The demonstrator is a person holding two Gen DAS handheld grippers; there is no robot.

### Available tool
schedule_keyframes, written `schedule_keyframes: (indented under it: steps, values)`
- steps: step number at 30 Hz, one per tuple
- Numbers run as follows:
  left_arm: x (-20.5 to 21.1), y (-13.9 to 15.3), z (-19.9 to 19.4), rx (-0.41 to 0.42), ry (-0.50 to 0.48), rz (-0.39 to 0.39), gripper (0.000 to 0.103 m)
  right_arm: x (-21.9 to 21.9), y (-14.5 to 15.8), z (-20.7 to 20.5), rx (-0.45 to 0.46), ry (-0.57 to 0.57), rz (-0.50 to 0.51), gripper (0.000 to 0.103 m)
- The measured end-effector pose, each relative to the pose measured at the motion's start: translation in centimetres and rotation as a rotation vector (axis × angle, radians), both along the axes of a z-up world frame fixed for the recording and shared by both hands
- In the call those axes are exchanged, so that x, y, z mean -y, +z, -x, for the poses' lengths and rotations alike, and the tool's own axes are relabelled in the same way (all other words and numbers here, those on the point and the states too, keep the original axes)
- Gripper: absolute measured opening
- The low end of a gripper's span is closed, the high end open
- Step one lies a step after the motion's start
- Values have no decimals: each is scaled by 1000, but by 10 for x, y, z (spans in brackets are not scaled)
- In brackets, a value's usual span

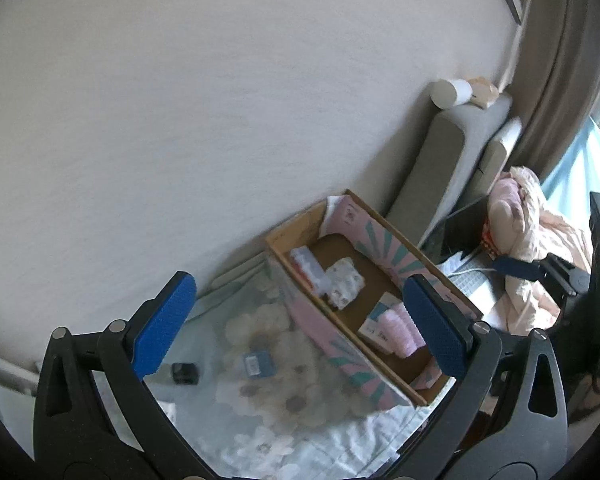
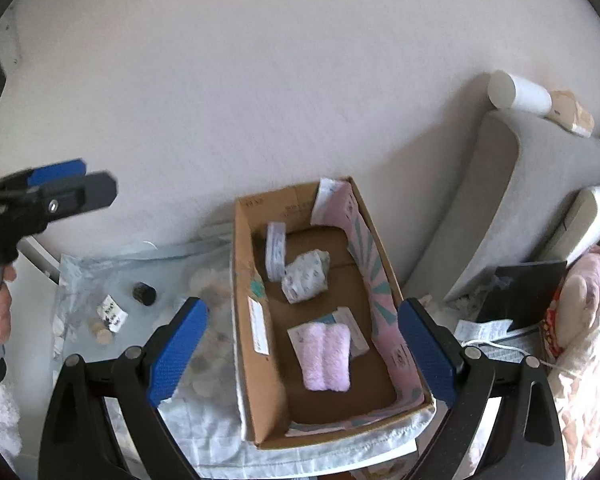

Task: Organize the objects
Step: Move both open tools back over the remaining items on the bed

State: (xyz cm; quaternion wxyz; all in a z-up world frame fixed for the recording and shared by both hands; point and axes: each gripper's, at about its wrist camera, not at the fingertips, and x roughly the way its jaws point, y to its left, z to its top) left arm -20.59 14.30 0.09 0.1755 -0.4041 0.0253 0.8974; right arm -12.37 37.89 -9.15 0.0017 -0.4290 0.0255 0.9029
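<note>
An open cardboard box (image 2: 242, 264) lined with pink paper stands on a floral sheet against the wall. Inside it lie a fluffy pink towel (image 2: 326, 356), a white patterned packet (image 2: 305, 270) and a white strip-like pack (image 2: 275, 252). My right gripper (image 2: 303, 352) hovers over the box, open and empty. My left gripper (image 1: 300, 326) is open and empty too, above the sheet beside the box (image 1: 276, 240). It also shows at the left edge of the right wrist view, held by a hand (image 2: 0, 312). A small blue box (image 1: 256, 364) and a small black object (image 1: 185, 372) lie on the sheet.
Left of the box, the sheet (image 2: 84, 280) also holds a white tag (image 2: 114, 312) and some round pieces (image 2: 100, 330). Grey cushions (image 2: 500, 200) lean on the wall at right, with a white cylinder (image 2: 516, 92) on top. A dark flat device (image 2: 520, 292) and pink bedding (image 2: 588, 320) lie further right.
</note>
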Motion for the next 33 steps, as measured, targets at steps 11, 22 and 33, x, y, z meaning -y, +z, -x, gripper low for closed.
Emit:
schedule_keyframes:
  steps: [11, 22, 33]
  values:
    - [83, 33, -40, -107, 167, 43, 103, 33, 31, 5, -116, 84, -23, 95]
    - [173, 26, -79, -102, 370, 48, 103, 89, 31, 21, -152, 261, 35, 95]
    - [227, -23, -112, -60, 482, 4, 103, 149, -9, 45, -81, 363, 66, 95]
